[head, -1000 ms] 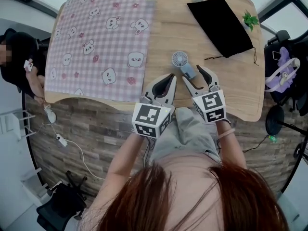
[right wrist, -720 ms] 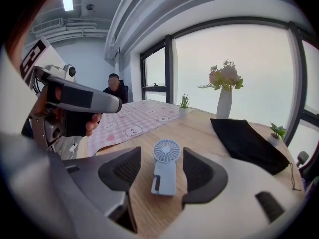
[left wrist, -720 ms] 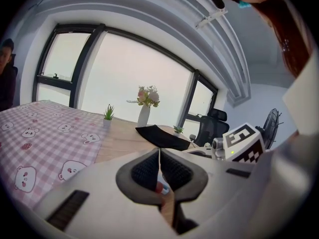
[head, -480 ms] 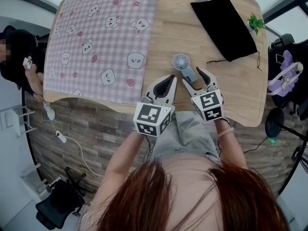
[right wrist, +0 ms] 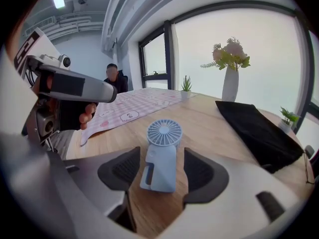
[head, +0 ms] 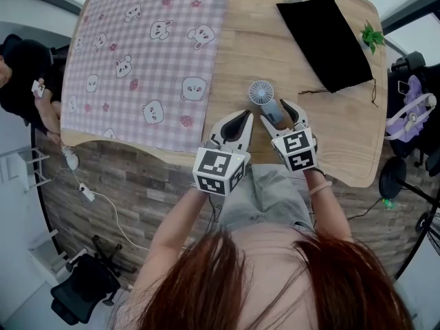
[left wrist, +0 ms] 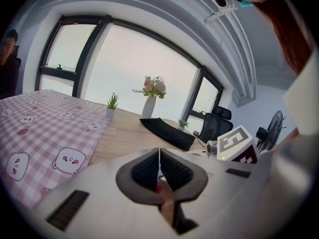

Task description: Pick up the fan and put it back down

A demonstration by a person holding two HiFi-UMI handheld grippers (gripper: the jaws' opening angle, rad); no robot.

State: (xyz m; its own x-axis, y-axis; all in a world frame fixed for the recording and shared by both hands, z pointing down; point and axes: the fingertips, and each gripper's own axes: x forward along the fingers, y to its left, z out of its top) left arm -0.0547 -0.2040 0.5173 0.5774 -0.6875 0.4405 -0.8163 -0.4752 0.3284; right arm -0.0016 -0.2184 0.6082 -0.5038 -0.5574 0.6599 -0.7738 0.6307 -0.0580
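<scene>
my right hand-held gripper [head: 276,111] spread, jaws just opening wider, blue fan [right wrist: 162,156] flat on table [head: 268,40] between them, untouched, my left hand-held gripper [left wrist: 159,156] pressed together, empty

Left gripper [head: 245,114] and right gripper [head: 276,110]: pale grey, black ribbed pads [right wrist: 119,169], black-and-white marker cubes [head: 218,170]. Reddish-brown hair [head: 275,280], grey trousers [head: 265,194], thin band [head: 321,186] on right wrist.

- Small pale-blue handheld fan [head: 265,99]: round grille head, stubby handle.
- Lying flat on bare wooden surface [head: 254,40], handle toward near edge.
</scene>
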